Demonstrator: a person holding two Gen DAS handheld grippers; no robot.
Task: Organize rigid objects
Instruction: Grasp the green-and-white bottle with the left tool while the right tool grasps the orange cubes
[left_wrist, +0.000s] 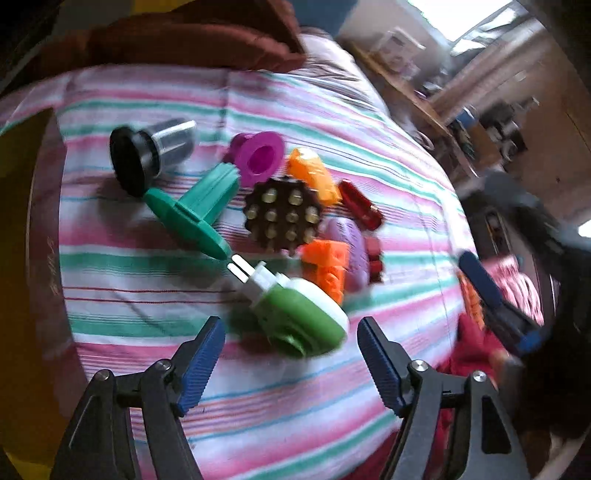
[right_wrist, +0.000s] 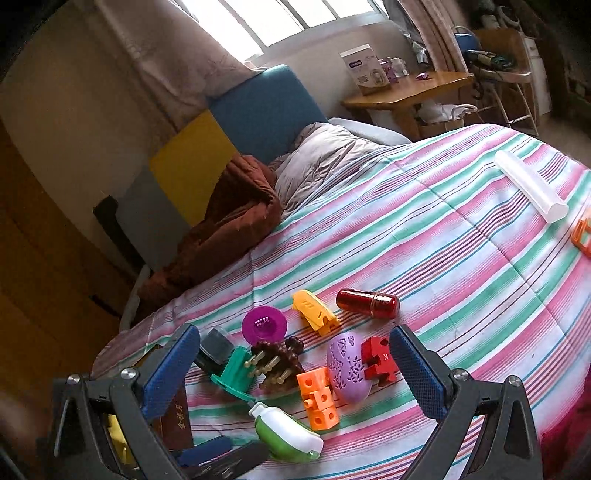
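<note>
A cluster of small rigid objects lies on the striped bedspread (left_wrist: 295, 110). In the left wrist view my left gripper (left_wrist: 291, 350) is open, its blue pads either side of a green-and-white plug-in device (left_wrist: 299, 317), which lies just ahead of the fingertips. Beyond it lie a green flanged piece (left_wrist: 195, 210), a brown studded disc (left_wrist: 282, 218), a magenta funnel (left_wrist: 258, 157), a black-capped clear cup (left_wrist: 147, 155), orange blocks (left_wrist: 328, 266), a purple oval (left_wrist: 349, 247) and a red capsule (left_wrist: 360, 205). My right gripper (right_wrist: 291, 373) is open and empty above the same cluster (right_wrist: 280, 362).
A white tube (right_wrist: 530, 186) and an orange item (right_wrist: 583, 232) lie far right on the bed. A brown blanket (right_wrist: 236, 214) and grey duvet (right_wrist: 325, 158) are at the headboard. A brown box (left_wrist: 33, 258) sits left. A wooden table (right_wrist: 406, 92) stands beyond the bed.
</note>
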